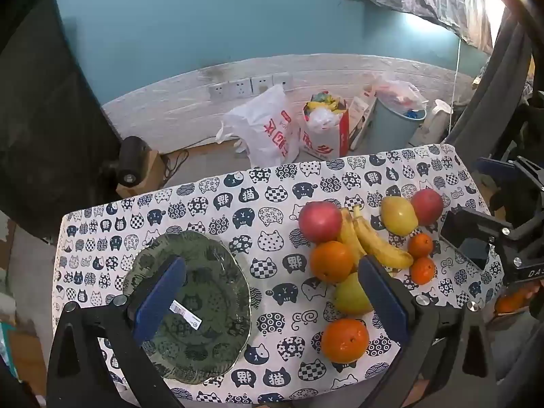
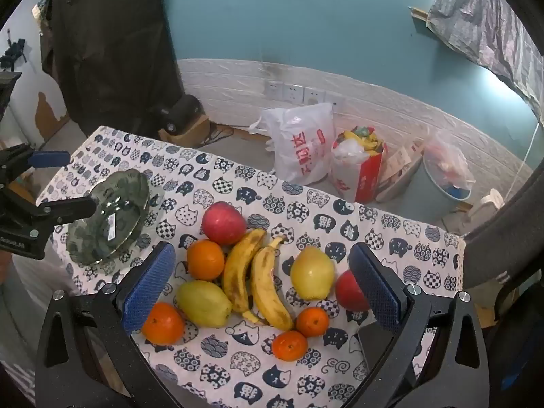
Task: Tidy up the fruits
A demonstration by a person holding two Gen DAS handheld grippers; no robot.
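The left gripper (image 1: 272,292) is spread wide and grasps nothing; it hangs above the table (image 1: 217,200), one finger over the green plate (image 1: 210,272). The right gripper (image 2: 261,285) is likewise spread and empty above the fruit. The fruit lies loose on the cloth beside the plate: two bananas (image 2: 258,275) in the middle, with apples (image 2: 223,222), pears (image 2: 203,302) and oranges (image 2: 205,260) around them.

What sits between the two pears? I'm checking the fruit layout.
The bananas lie between the left pear and right pear, clearest in the right wrist view.
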